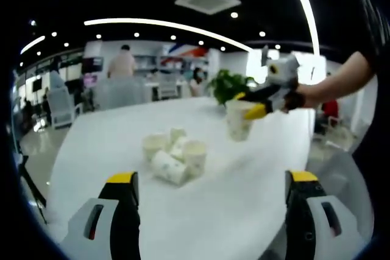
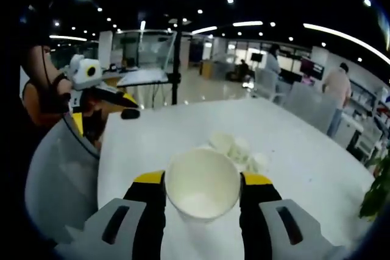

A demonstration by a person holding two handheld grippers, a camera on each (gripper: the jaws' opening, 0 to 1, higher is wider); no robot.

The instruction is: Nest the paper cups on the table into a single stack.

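While the right gripper (image 2: 202,196) clamps one paper cup (image 2: 202,192) beyond the cup cluster (image 1: 175,154), the left gripper (image 1: 211,188) gapes wide before it.

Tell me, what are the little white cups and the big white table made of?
The small white cups heaped on the table and the white cup held in the right gripper look like thin matte paper: dull, no shine, with rolled rims. The large white table looks like a hard, smooth, slightly glossy top, maybe laminate or plastic; the pictures do not settle which.
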